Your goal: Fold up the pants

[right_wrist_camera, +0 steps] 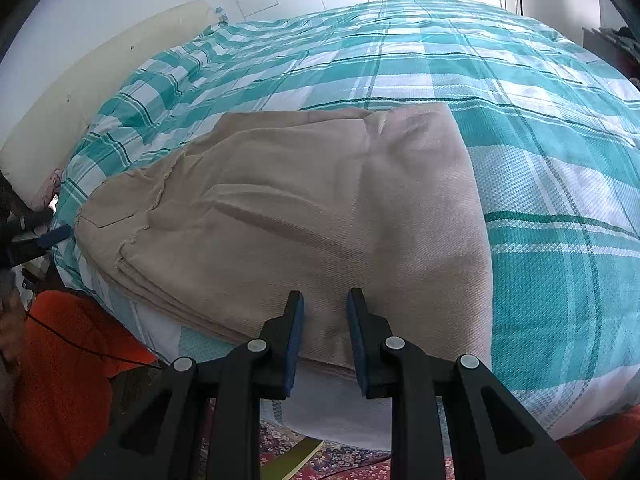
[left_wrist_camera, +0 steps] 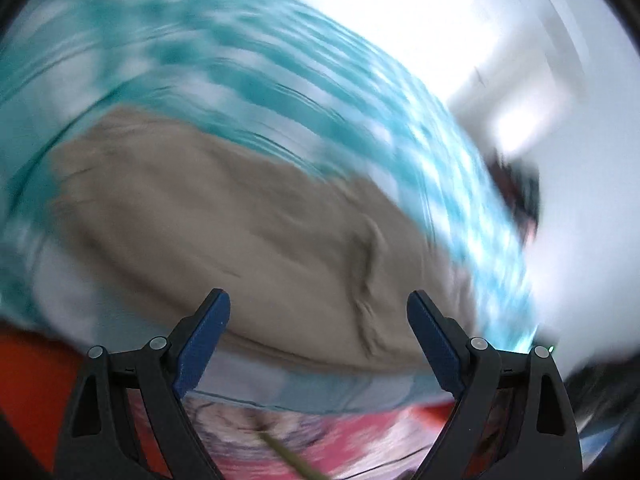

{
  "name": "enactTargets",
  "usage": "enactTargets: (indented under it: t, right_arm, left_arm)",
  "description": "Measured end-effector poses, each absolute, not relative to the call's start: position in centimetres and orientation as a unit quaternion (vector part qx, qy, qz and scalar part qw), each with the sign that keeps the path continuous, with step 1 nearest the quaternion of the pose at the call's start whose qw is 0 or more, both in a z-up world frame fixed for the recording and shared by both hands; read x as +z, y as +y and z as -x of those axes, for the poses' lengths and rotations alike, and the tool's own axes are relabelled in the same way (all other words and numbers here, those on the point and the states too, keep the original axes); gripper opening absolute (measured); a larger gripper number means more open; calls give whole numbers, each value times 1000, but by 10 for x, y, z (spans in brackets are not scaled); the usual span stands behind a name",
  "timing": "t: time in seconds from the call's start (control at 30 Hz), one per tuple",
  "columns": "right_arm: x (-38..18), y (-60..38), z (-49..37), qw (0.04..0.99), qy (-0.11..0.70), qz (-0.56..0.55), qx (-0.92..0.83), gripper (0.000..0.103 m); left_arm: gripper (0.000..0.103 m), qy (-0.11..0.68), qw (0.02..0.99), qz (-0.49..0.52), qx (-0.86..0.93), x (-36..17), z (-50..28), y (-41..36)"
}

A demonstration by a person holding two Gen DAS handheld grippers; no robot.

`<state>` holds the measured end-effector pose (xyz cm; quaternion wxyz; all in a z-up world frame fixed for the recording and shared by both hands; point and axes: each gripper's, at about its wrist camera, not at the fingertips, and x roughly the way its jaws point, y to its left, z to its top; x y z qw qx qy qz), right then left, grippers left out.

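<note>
Pants [right_wrist_camera: 304,208], beige and folded into a thick stack, lie on the near part of a bed [right_wrist_camera: 540,160] covered with a teal and white checked spread. In the right wrist view the stack's layered edge runs along the bed's near left side, and a pocket seam shows toward the left end. The right gripper [right_wrist_camera: 325,300] hangs over the near edge of the pants with its blue pads [right_wrist_camera: 297,332] a narrow gap apart; nothing sits between them, and whether the tips touch the cloth cannot be told. At the far left of that view the left gripper [right_wrist_camera: 54,236] shows as a blue tip just beside the left end of the pants.

The left wrist view is heavily blurred. There the left gripper [left_wrist_camera: 318,300] has its jaws spread wide and empty, with the pants [left_wrist_camera: 224,232] beyond them on the spread. An orange sleeve [right_wrist_camera: 64,360] fills the near left corner, and a red patterned rug [right_wrist_camera: 348,460] lies on the floor below the bed. A cream headboard [right_wrist_camera: 100,80] runs along the far left.
</note>
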<state>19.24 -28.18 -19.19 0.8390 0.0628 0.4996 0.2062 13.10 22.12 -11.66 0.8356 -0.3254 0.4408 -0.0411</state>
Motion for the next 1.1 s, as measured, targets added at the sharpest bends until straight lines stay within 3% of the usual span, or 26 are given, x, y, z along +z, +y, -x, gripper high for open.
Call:
enactTargets:
  t: [0.17, 0.57, 0.6, 0.67, 0.7, 0.73, 0.9, 1.03, 1.1]
  right_arm:
    - [-193, -284, -194, 837, 501, -76, 208, 23]
    - [-193, -285, -194, 835, 501, -82, 212, 23]
    - [-193, -285, -194, 836, 500, -82, 212, 23]
    - [-193, -285, -194, 836, 500, -82, 213, 23]
    - [-193, -285, -194, 836, 500, -83, 213, 23]
    - [-193, -285, -193, 835, 500, -84, 212, 23]
    - [-193, -286, -194, 835, 500, -88, 214, 23]
    - [-193, -287, -194, 835, 499, -90, 215, 23]
    - [-194, -287, -195, 835, 498, -92, 214, 23]
  left_arm:
    - [90, 404, 803, 438, 13, -130, -110, 312]
    - [69, 438, 770, 463, 33, -185, -139, 325]
    - [64, 437, 768, 466, 32, -187, -141, 326]
    - [36, 430, 764, 480, 32, -193, -145, 328]
    - [17, 430, 761, 484, 38, -194, -145, 330]
    - [10, 421, 761, 492, 39, -193, -142, 332]
    - [2, 378, 778, 501, 16, -160, -113, 328]
    - [0, 438, 756, 479, 83, -198, -103, 340]
    - [0, 416, 748, 510, 81, -206, -96, 347]
